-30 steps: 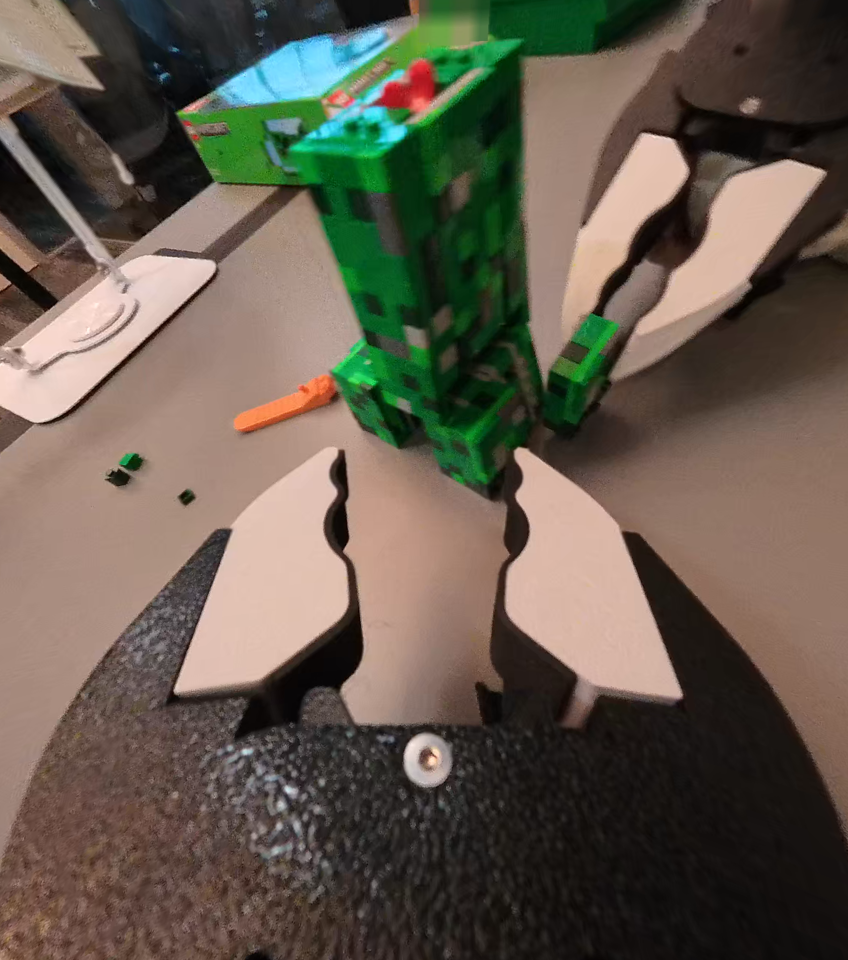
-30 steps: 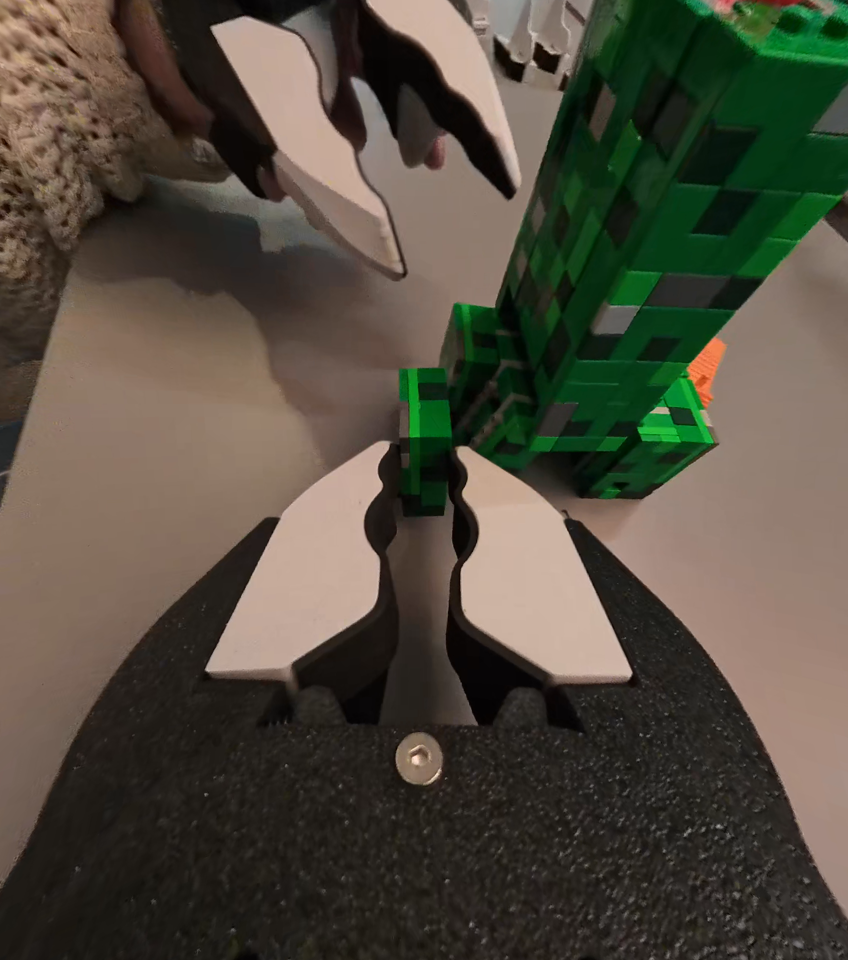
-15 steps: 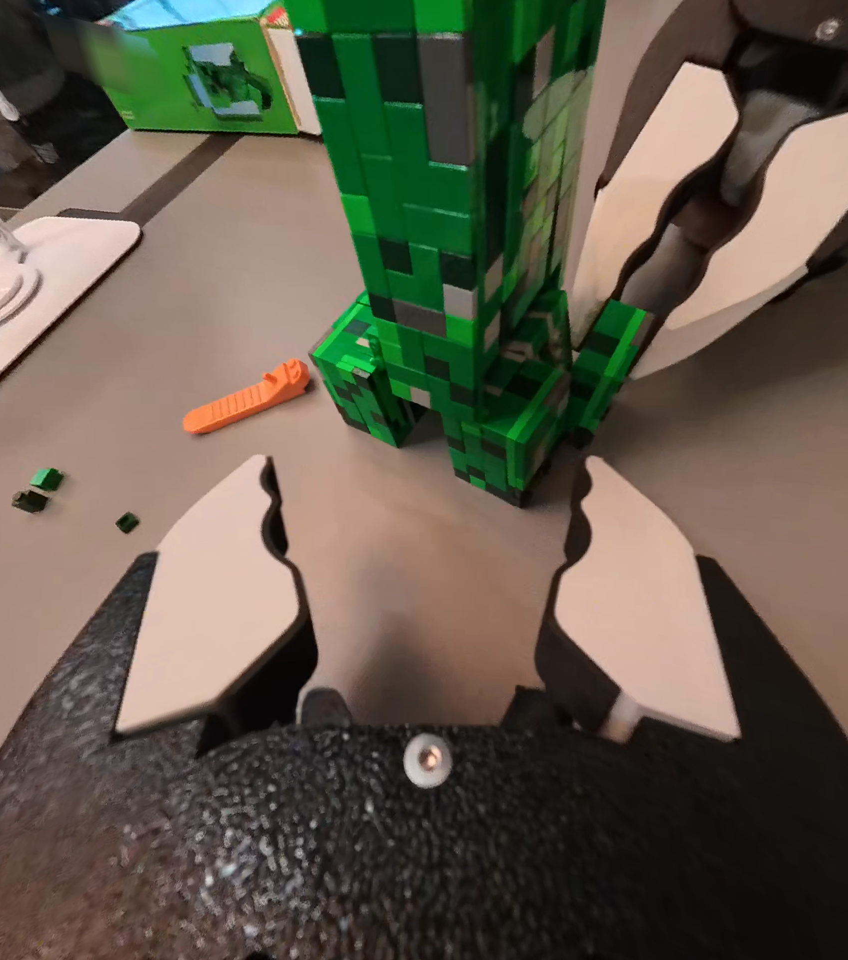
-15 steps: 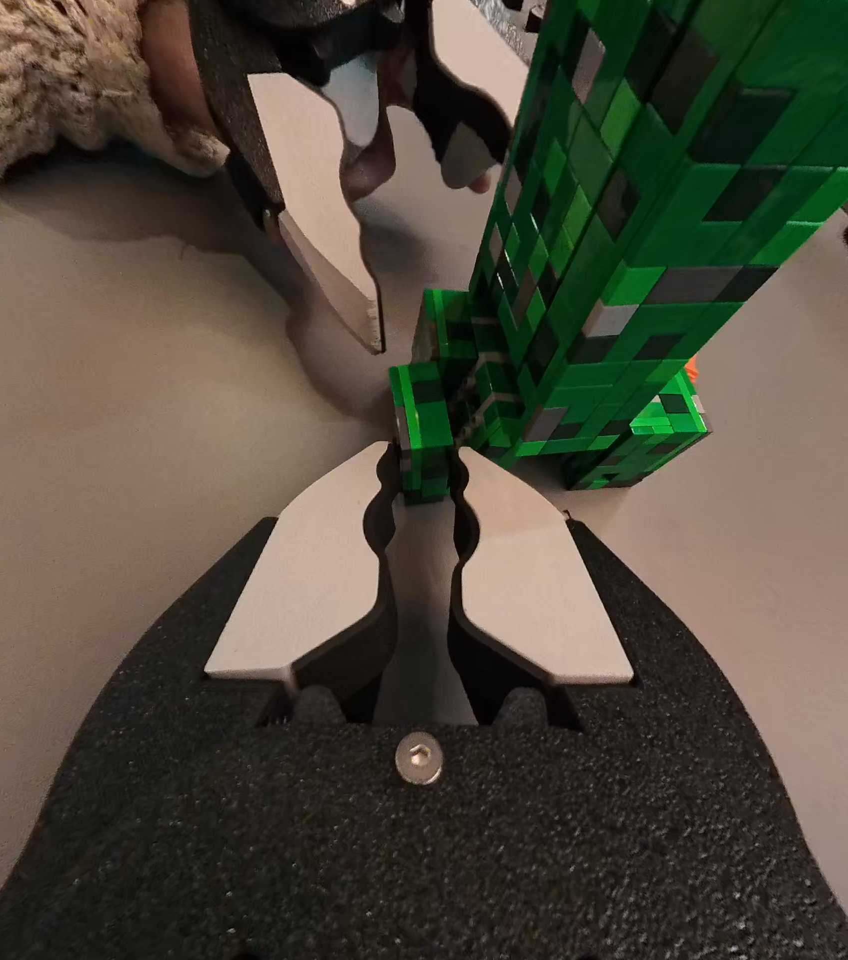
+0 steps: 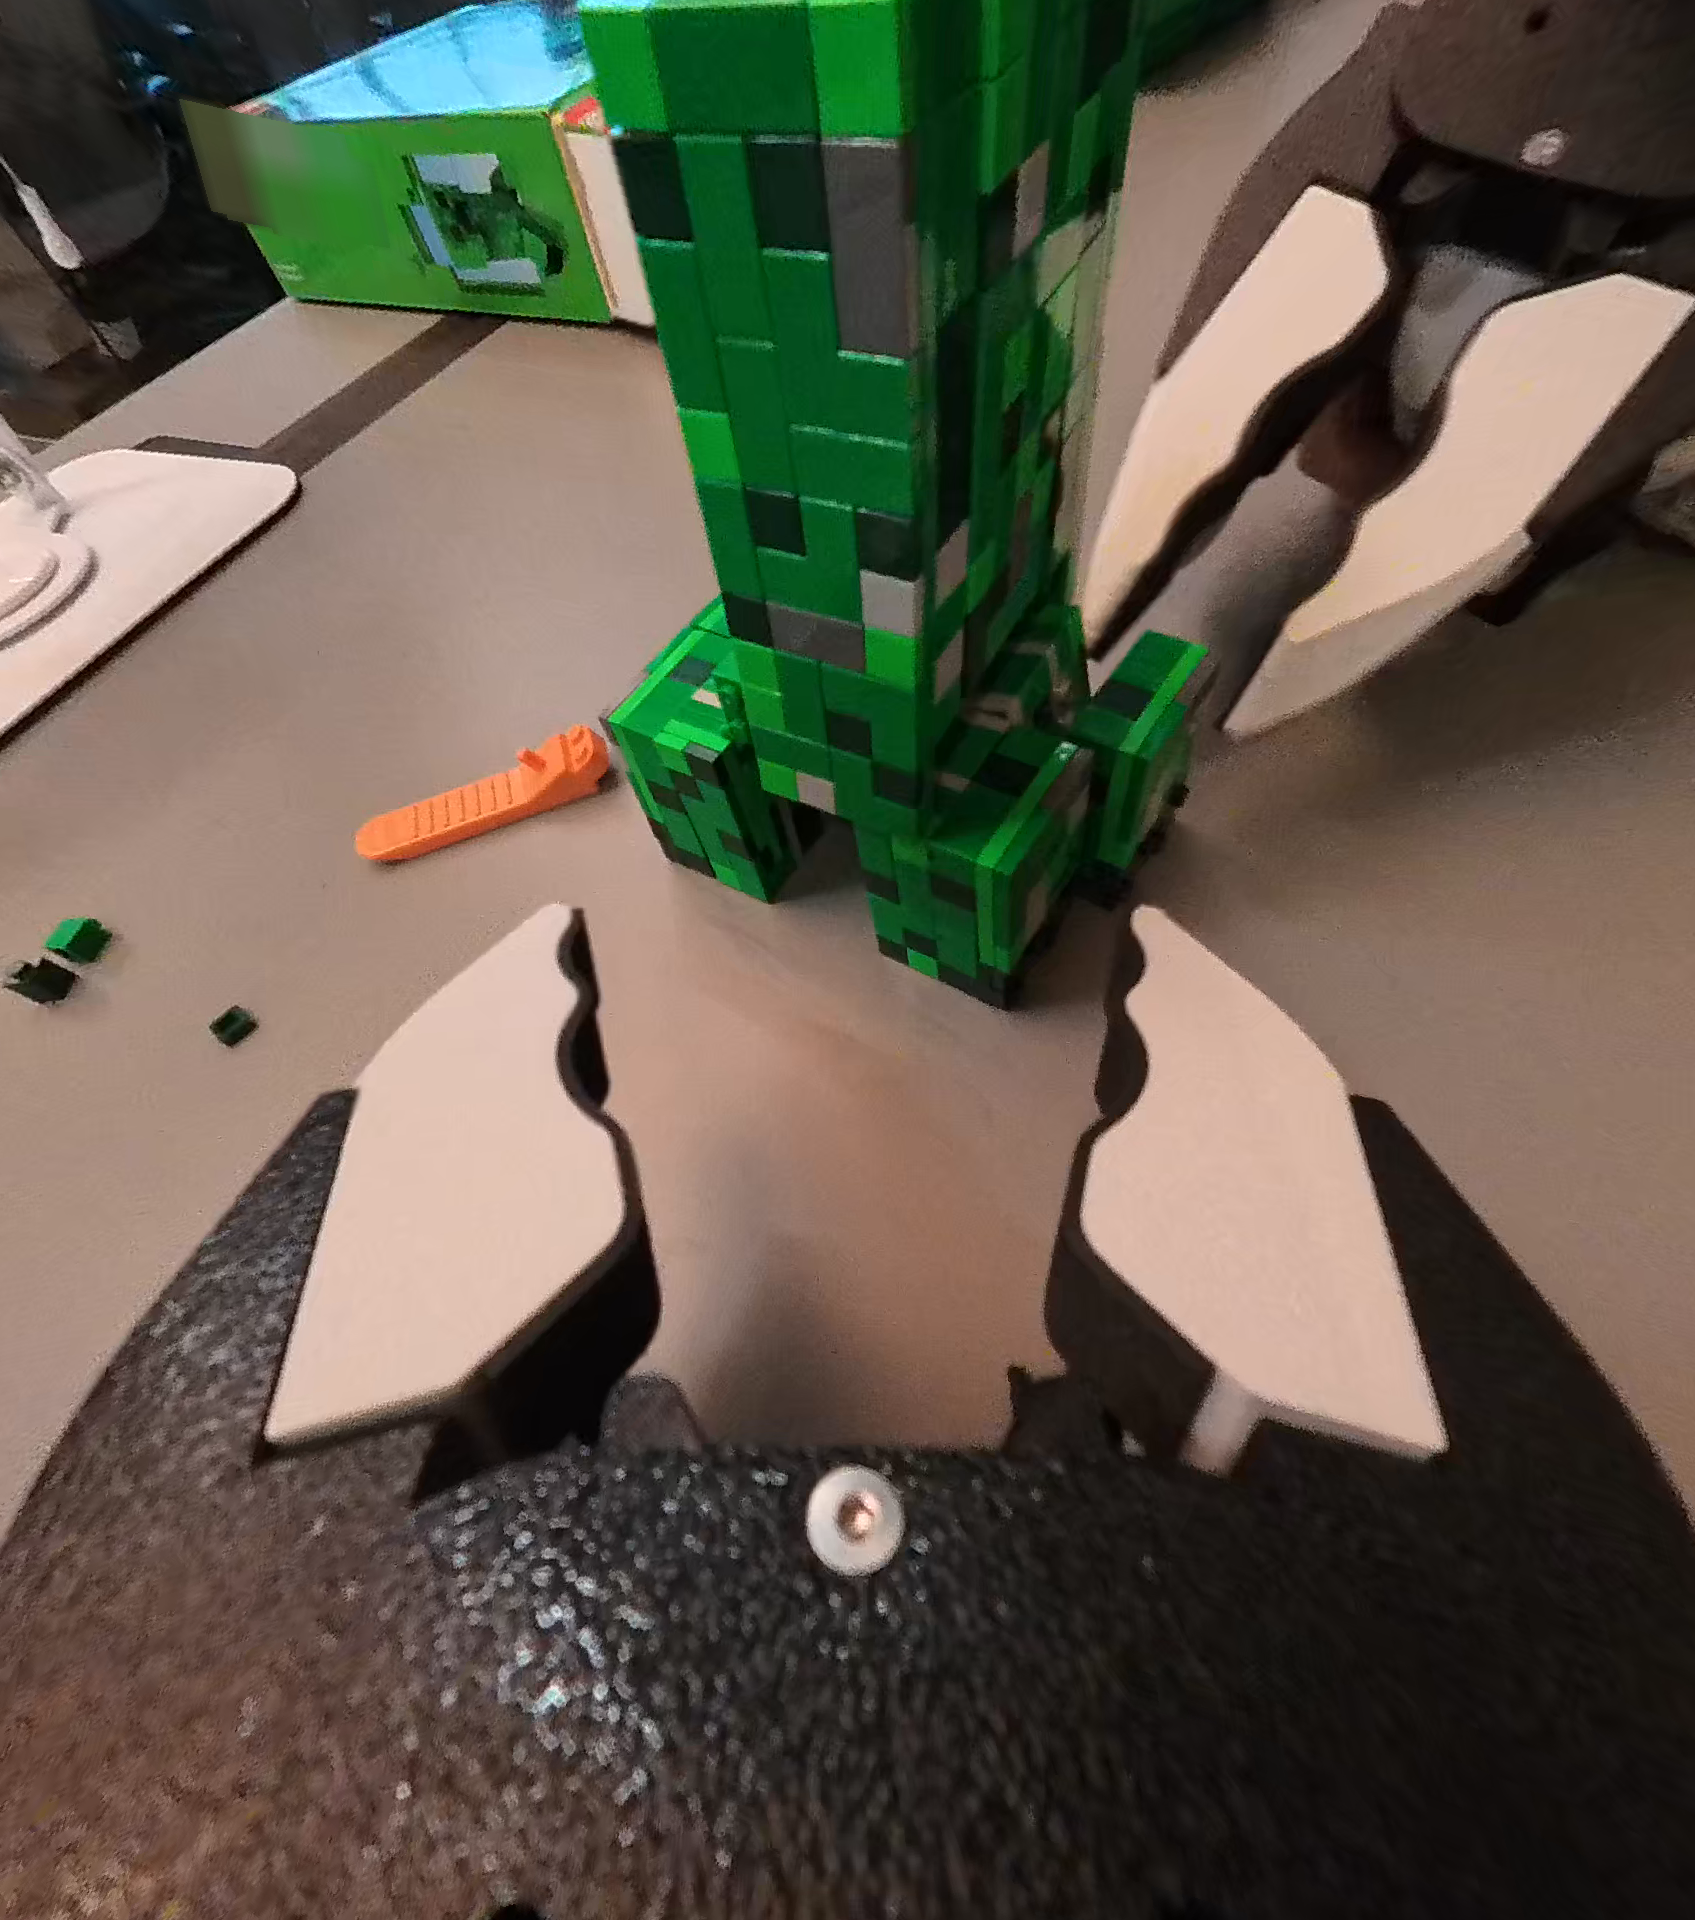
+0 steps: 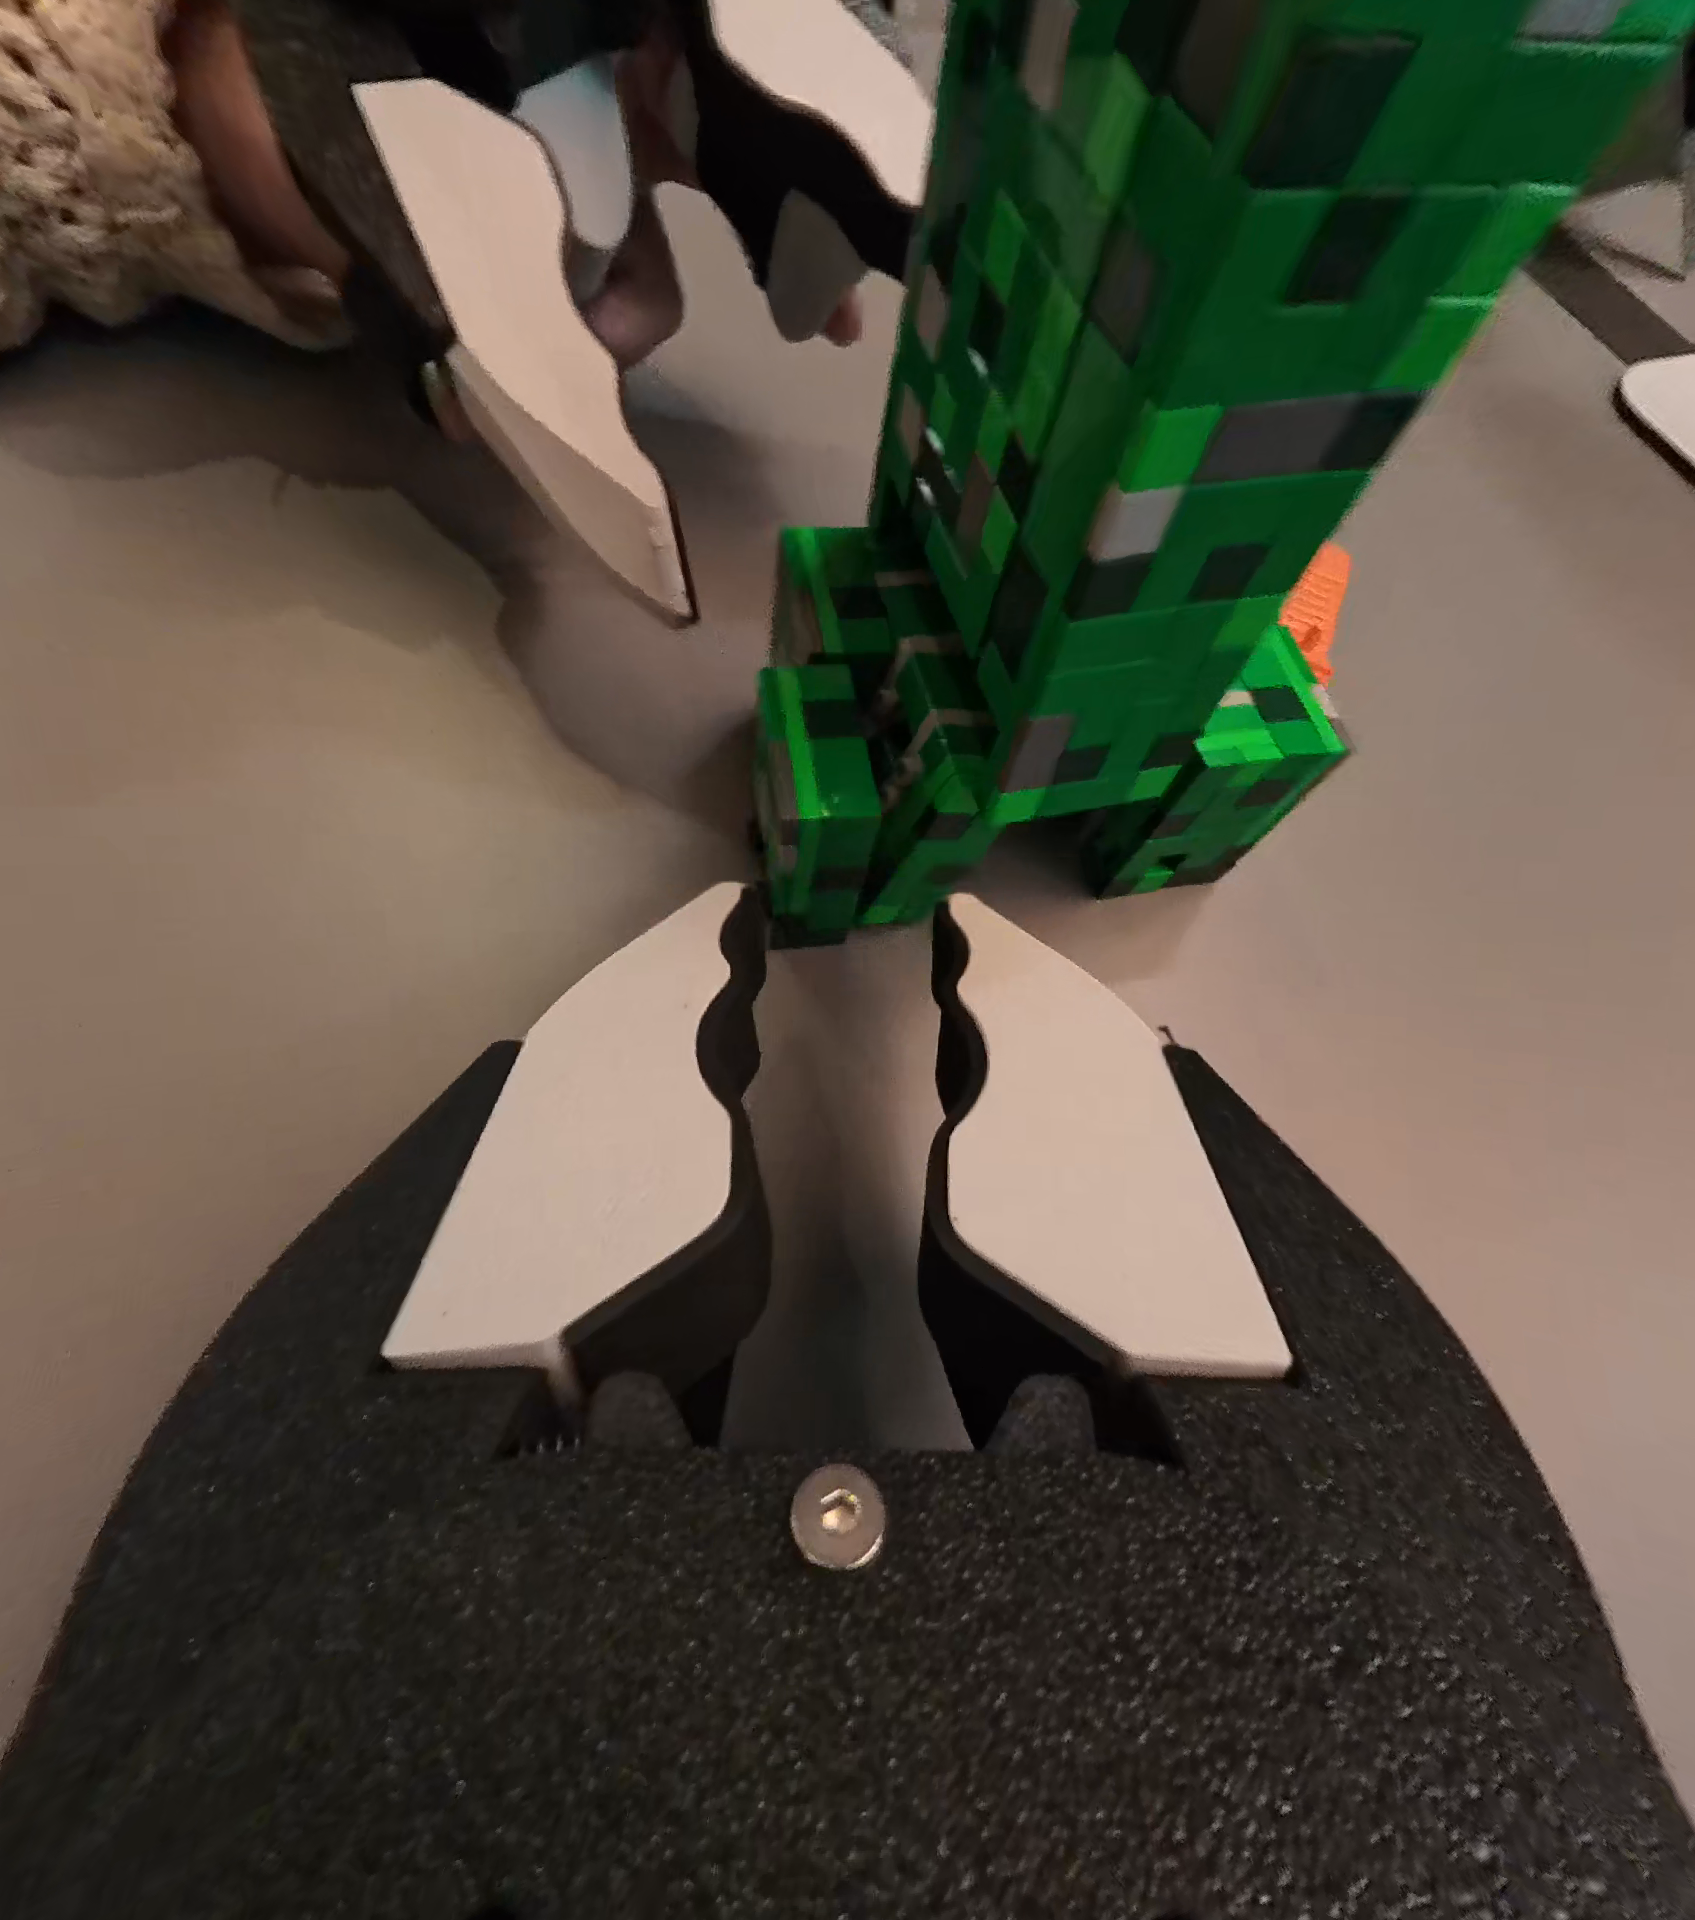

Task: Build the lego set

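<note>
With the green leg block [image 6: 807,821] seated against the base of the upright green figure [image 5: 884,499] on the grey table [image 5: 1445,1039], fitting the fourth leg looks near done. Right gripper [image 6: 848,914]: jaws parted just clear of that block, empty. Left gripper [image 5: 853,925]: jaws wide, empty, near the front legs. Next, probably: brace the figure, press the leg home squarely.

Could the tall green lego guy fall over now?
It might. The green figure is tall and stands on small feet, and the right gripper, jaws open, sits right at the foot block; a nudge there could tip it. The foot block may not be pressed on fully, so it could pop loose. The left gripper is open in front of the figure, holding nothing, so nothing steadies it.
</note>
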Demonstrator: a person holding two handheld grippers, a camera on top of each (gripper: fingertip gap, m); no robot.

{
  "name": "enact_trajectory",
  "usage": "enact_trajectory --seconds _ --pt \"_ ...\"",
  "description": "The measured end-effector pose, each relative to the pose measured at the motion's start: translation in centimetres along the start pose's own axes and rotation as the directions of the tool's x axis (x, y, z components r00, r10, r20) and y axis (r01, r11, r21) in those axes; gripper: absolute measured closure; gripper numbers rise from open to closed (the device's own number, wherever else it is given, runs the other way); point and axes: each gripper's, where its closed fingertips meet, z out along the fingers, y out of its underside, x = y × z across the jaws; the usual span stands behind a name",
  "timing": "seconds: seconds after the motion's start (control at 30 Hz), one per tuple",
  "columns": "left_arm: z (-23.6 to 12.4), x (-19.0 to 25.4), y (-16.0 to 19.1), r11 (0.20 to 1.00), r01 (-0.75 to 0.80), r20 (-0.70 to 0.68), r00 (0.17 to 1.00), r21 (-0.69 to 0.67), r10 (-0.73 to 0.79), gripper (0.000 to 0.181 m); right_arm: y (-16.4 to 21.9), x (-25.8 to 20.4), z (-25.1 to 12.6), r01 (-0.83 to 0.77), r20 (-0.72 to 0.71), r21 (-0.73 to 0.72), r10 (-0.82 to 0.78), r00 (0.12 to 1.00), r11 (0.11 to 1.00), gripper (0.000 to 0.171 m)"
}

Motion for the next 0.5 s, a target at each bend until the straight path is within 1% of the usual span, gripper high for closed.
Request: enact_trajectory --seconds 0.03,0.1,0.17,0.23,0.27,0.37,0.43,0.5 --pt "-0.1 0.2 0.0 1.000 0.001 -0.011 1.000 0.000 -0.001 0.092 0.0 0.2 0.0 -0.024 0.002 0.000 0.024 1.000 1.000 0.138" --pt "-0.1 0.3 0.0 1.000 -0.003 -0.020 1.000 0.004 0.003 0.100 0.2 0.7 0.3 -0.077 0.010 -0.021 0.077 0.997 0.997 0.125" --pt "-0.1 0.5 0.1 1.000 -0.015 -0.023 1.000 -0.004 0.015 0.104 0.4 0.6 0.7 -0.114 0.058 -0.048 0.117 0.991 0.992 0.115" --pt "-0.1 0.5 0.0 0.999 -0.039 -0.001 0.999 0.000 0.039 0.108 0.4 0.5 1.0 -0.156 0.110 -0.062 0.162 0.981 0.986 0.112" --pt "-0.3 0.6 -0.2 0.998 -0.067 0.016 0.998 0.020 0.067 0.113 0.3 0.4 1.1 -0.179 0.143 -0.067 0.187 0.972 0.982 0.113" --pt "-1.4 1.2 -2.1 0.962 -0.249 0.114 0.965 0.111 0.236 0.143 0.1 0.1 1.2 -0.238 0.233 -0.077 0.249 0.940 0.968 0.113" --pt "-1.8 2.5 -3.1 0.915 -0.380 0.176 0.918 0.135 0.355 0.155 -0.2 0.0 1.0 -0.256 0.275 -0.064 0.264 0.925 0.965 0.113" --pt "-1.8 3.7 -3.7 0.864 -0.488 0.237 0.860 0.123 0.451 0.165 -0.7 -0.1 0.6 -0.273 0.309 -0.030 0.269 0.912 0.962 0.114"
